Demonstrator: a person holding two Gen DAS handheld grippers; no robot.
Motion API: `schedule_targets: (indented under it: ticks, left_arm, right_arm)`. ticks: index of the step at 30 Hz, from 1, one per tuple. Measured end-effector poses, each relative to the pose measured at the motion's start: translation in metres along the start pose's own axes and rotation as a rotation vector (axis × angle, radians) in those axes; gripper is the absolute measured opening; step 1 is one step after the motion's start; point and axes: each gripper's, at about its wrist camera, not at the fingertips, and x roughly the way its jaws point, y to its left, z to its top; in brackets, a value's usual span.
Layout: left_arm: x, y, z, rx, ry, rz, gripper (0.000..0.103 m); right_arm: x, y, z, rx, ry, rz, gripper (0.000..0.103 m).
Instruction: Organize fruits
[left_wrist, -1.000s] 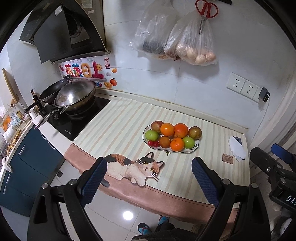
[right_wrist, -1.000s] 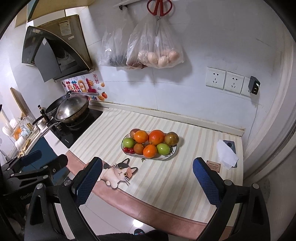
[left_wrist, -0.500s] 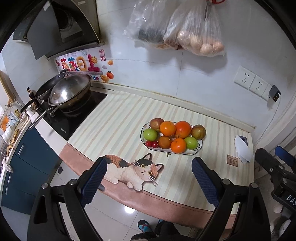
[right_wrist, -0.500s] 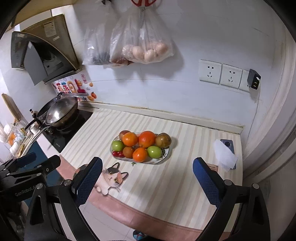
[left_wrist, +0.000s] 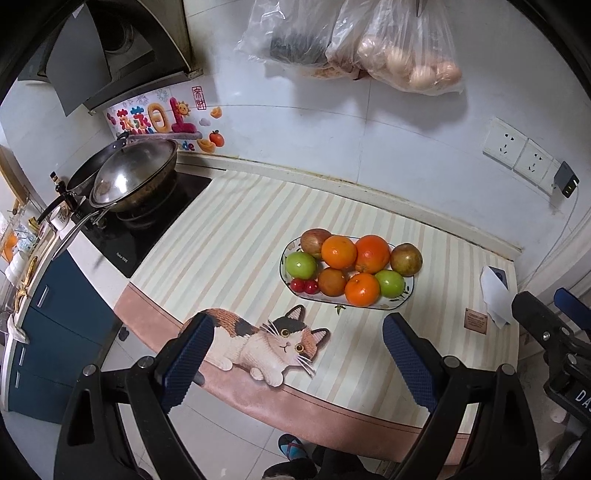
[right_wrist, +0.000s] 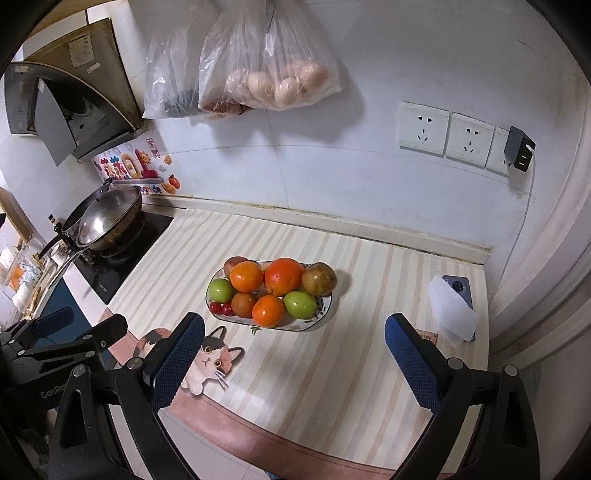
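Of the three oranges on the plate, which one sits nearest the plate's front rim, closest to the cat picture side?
The small orange at the front, between the brown fruit and the right green apple; the other two oranges sit in the back row.

Fruit heaped on oval plate (left_wrist: 286, 275)
Three oranges (right_wrist: 283, 277), two green apples (right_wrist: 221, 290), brownish fruits (right_wrist: 319, 278), red cherry tomatoes (left_wrist: 304, 286) at left end; on striped mat.

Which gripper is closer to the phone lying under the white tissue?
Right. The right gripper hangs just in front of the phone, a little to its left; the left gripper is farther left, over the cat picture.
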Motion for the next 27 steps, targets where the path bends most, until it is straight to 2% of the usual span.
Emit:
schedule_targets:
  ticks: [4,7,27]
  left_arm:
    - [0.002,0.003,0.0,-0.012,-0.009,-0.012,0.094]
    - [0.004,0.003,0.001,-0.012,-0.01,-0.008,0.099]
    - [0.004,0.006,0.009,-0.007,-0.023,0.007,0.1]
  right_arm:
    - [0.01,0.0,0.001,0.011,0.017,0.001,0.1]
    - [0.015,0.0,0.0,0.02,0.026,0.003,0.1]
    - [0.024,0.0,0.003,0.026,0.04,0.001,0.1]
